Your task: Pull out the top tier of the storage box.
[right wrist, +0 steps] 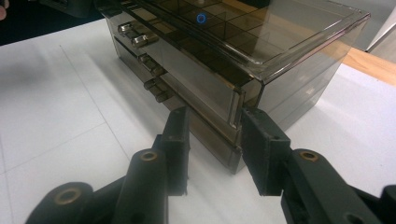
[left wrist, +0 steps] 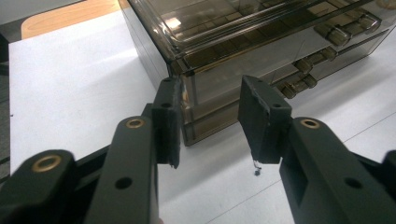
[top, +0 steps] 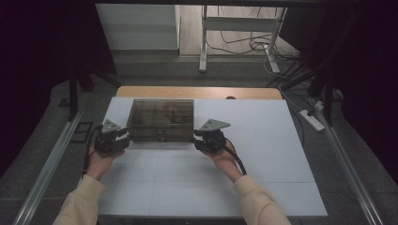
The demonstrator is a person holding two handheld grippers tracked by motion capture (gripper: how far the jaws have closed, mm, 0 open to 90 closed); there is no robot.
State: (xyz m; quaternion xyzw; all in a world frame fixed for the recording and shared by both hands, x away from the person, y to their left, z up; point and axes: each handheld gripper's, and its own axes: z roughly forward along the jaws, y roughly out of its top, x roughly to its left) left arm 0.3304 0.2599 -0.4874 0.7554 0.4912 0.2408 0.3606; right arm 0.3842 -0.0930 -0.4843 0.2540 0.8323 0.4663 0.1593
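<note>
Smoky transparent plastic drawer box (top: pixel 161 120) sits near the far edge of the white tabletop (top: pixel 263 164), long axis left-right. Left gripper (top: pixel 123 136) and right gripper (top: pixel 198 137) straddle its front corners, jaws part-open, pads apparently not yet pressing.

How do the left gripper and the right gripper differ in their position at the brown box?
The left gripper is at the front left corner of the smoky brown drawer box; the right gripper is at its front right corner. In the high view, the right gripper's grey plate looks larger and lighter than the left one's. Both have a front corner of the box between their fingers, which straddle it with visible gaps.
</note>
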